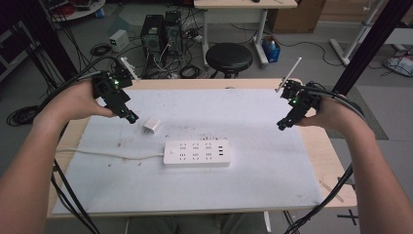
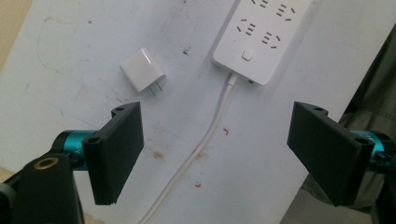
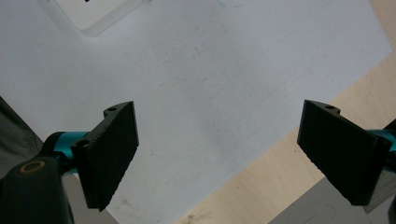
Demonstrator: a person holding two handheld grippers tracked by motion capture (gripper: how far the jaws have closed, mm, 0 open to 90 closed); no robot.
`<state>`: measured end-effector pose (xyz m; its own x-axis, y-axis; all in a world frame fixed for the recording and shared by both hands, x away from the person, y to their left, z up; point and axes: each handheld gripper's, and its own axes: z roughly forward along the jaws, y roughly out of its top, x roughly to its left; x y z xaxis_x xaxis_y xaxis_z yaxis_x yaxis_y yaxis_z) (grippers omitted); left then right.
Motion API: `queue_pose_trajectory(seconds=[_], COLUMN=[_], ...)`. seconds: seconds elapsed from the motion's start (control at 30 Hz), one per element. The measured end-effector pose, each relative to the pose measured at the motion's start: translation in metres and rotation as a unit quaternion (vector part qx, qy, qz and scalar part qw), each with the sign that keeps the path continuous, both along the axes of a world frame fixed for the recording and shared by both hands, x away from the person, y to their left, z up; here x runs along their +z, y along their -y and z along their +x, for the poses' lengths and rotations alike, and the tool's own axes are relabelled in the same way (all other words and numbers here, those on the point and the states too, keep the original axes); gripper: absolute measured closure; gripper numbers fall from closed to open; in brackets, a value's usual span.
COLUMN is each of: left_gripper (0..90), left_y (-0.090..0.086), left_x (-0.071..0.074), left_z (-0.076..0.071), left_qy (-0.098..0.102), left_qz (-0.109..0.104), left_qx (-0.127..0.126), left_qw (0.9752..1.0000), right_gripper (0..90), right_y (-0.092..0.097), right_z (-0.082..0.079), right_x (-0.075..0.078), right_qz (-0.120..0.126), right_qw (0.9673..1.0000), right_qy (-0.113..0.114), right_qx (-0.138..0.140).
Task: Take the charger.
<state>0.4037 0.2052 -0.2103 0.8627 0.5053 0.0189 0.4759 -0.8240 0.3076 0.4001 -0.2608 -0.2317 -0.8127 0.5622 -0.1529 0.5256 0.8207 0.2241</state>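
High view: white mat [image 1: 272, 165] on table, power strip [image 1: 197, 153] at centre w/ cable [image 1: 107, 154] running left. Small white charger [image 1: 152, 126] just beyond its left end, near left gripper [image 1: 130, 118], ahead of its wide-open jaws, no contact. Right gripper [image 1: 282, 124] also wide open, empty, well apart.
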Motion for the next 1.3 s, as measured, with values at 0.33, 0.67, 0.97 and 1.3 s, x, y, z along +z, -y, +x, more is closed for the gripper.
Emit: queue_pose_trajectory(seconds=[0.33,0.67,0.97,1.3], left_gripper=[18.6,18.7,18.7,18.7], left_y=[0.007,0.011,0.016,0.021], left_x=[-0.017,-0.05,-0.108,-0.163], left_z=[0.017,0.046,0.075,0.097], left_qy=[-0.011,-0.024,-0.061,-0.073], left_qz=[-0.006,-0.012,-0.003,0.04], left_qx=[0.037,0.118,0.196,0.241], left_qw=[0.9993,0.9926,0.9786,0.967], right_gripper=[12.0,12.0,12.1,12.0], right_y=[0.003,0.008,0.014,0.017], right_z=[0.006,0.011,0.01,0.011], right_x=[-0.006,-0.013,-0.019,-0.026], right_qz=[0.007,0.014,0.018,0.017], right_qw=[1.0,0.9999,0.9997,0.9997], right_qy=[-0.002,-0.001,0.0,-0.002], right_qx=[0.005,-0.008,-0.018,-0.02])
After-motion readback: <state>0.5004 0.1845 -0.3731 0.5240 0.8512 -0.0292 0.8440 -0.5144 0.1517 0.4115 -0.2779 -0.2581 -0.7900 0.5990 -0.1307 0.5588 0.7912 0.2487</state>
